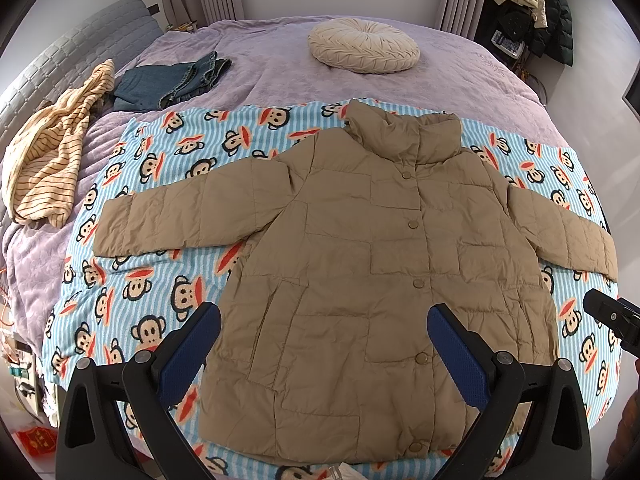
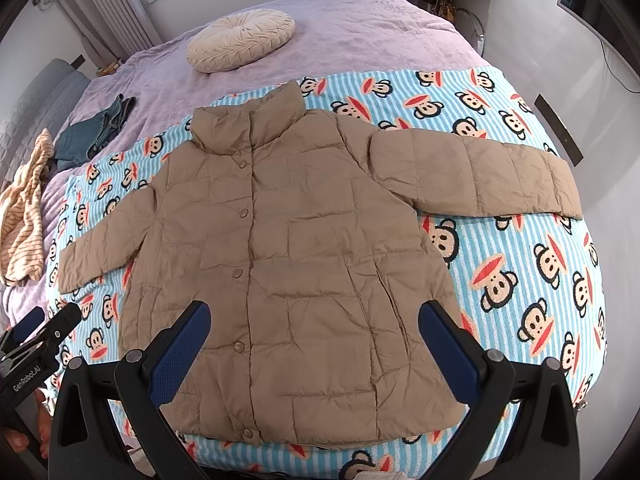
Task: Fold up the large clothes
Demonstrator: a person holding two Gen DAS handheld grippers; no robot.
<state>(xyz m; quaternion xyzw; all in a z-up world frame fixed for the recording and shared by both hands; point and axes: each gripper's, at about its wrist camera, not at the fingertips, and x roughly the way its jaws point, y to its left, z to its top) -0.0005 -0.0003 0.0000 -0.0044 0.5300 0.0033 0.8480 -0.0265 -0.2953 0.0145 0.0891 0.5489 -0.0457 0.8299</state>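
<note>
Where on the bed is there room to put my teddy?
The purple blanket is bare between the jeans and round cushion, and right of the cushion. The monkey towel is free under the jacket sleeve. The striped top's side is crowded.

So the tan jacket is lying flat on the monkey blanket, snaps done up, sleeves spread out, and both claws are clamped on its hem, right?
Not quite: neither claw grips anything. The left claw and right claw hang open above the jacket, as each wrist view shows. It does lie flat on the monkey blanket, snapped, sleeves spread.
</note>
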